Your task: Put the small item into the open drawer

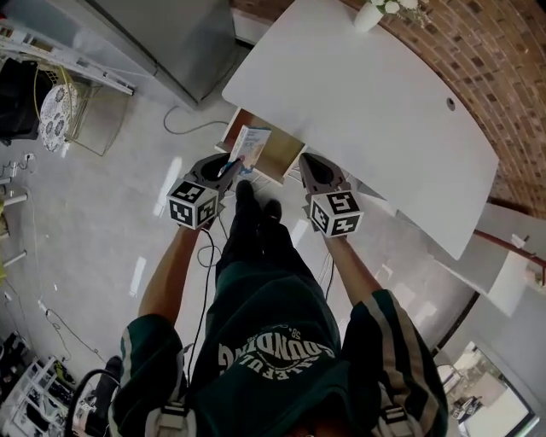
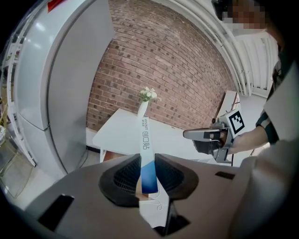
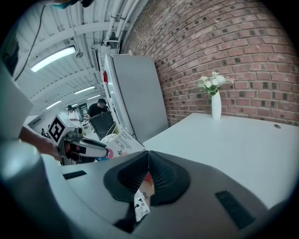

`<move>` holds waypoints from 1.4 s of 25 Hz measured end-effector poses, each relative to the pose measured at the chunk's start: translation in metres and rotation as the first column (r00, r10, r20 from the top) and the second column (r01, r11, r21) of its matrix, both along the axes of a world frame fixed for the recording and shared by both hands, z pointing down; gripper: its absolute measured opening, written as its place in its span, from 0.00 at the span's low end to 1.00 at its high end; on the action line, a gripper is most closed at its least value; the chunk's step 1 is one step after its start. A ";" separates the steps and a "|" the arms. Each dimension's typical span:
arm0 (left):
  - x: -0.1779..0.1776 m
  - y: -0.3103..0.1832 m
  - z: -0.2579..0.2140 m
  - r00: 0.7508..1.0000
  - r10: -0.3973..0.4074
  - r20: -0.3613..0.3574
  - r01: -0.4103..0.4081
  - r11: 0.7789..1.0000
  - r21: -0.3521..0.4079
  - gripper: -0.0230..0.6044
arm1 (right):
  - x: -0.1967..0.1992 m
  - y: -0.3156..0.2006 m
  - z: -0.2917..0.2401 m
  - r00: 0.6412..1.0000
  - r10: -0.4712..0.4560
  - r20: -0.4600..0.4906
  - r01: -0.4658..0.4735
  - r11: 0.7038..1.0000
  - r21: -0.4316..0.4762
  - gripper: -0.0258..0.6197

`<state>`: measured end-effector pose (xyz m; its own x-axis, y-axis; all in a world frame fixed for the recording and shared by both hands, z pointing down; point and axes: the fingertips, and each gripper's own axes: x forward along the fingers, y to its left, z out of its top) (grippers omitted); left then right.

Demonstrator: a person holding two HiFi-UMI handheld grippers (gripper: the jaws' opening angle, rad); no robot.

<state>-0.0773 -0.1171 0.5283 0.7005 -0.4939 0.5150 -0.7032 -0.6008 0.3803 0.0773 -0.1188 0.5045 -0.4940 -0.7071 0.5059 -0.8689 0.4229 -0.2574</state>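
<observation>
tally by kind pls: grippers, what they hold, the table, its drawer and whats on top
grippers: 2 (left gripper, right gripper)
bandage box: 1
white table: 1
open drawer: 1
vase of flowers: 1
total: 6

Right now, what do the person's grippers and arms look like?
The left gripper and right gripper are grey-brown wedges, each with a white cube of black square markers. A thin black cable hangs below the left one. Short dark-green sleeves have pale stripes.
</observation>
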 end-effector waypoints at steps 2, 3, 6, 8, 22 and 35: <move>0.000 -0.001 0.011 1.000 0.013 0.010 -0.013 1.000 -0.004 0.20 | -0.002 0.000 0.009 1.000 0.004 0.000 -0.004 1.000 -0.013 0.08; 0.001 0.000 0.018 1.000 0.020 0.014 -0.020 1.000 -0.009 0.20 | -0.003 0.001 0.014 1.000 0.005 -0.001 -0.005 1.000 -0.023 0.08; 0.003 0.003 0.035 0.999 0.037 0.027 -0.036 0.999 -0.028 0.20 | -0.004 0.007 0.029 1.000 0.007 -0.008 -0.007 0.998 -0.056 0.08; 0.004 0.002 0.046 0.999 0.043 0.029 -0.042 0.998 -0.037 0.20 | -0.005 0.009 0.038 1.000 0.008 -0.014 -0.009 0.998 -0.070 0.08; 0.007 -0.011 0.118 0.991 0.083 0.101 -0.078 0.995 -0.055 0.20 | -0.018 0.007 0.094 0.999 -0.002 -0.038 -0.003 0.992 -0.122 0.08; 0.045 -0.027 0.185 0.971 0.145 0.192 -0.131 0.988 -0.085 0.20 | -0.018 0.028 0.134 1.000 0.013 -0.021 -0.017 0.983 -0.182 0.08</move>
<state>-0.0320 -0.1442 0.7129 0.6402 -0.3571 0.6801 -0.6810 -0.6736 0.2874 0.0590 -0.0907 0.6380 -0.4726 -0.6092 0.6369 -0.8805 0.3573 -0.3116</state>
